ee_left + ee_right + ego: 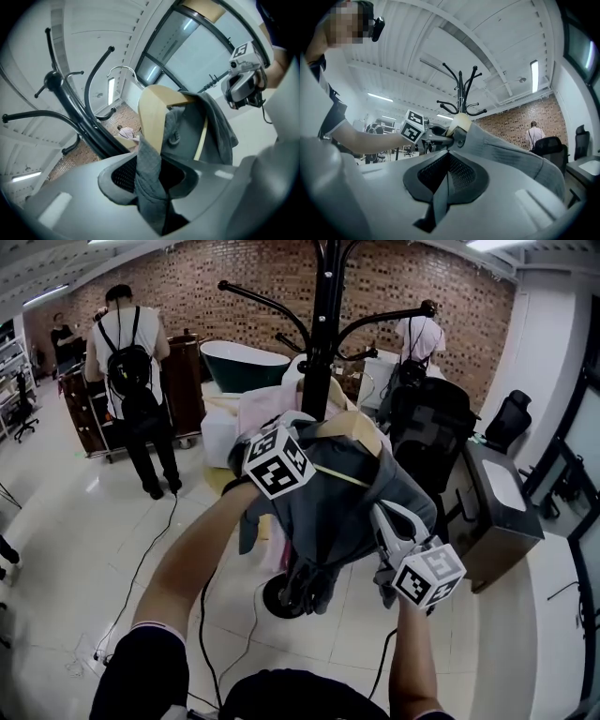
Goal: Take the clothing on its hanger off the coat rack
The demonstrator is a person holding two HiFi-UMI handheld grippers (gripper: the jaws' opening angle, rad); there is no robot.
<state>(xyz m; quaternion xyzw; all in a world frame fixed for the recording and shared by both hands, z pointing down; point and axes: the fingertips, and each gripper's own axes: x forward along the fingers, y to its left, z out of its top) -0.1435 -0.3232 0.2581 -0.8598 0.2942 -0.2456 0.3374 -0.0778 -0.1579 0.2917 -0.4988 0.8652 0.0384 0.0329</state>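
Grey clothing (333,498) hangs on a wooden hanger (352,432) in front of the black coat rack (325,324). My left gripper (286,442) is at the garment's upper left and my right gripper (389,521) at its lower right. In the left gripper view the left gripper (152,180) is shut on a fold of the grey clothing (150,187), below the wooden hanger (154,117). The hanger's metal hook (123,70) shows apart from the rack's arms (79,112). In the right gripper view the right gripper (443,187) is shut on grey cloth (440,199).
A pink garment (262,409) is still by the rack pole. Behind it are a dark bathtub (244,362) and a black office chair (427,418). A grey cabinet (497,512) stands to the right. A person with a backpack (127,371) stands at the left, and cables (211,634) cross the floor.
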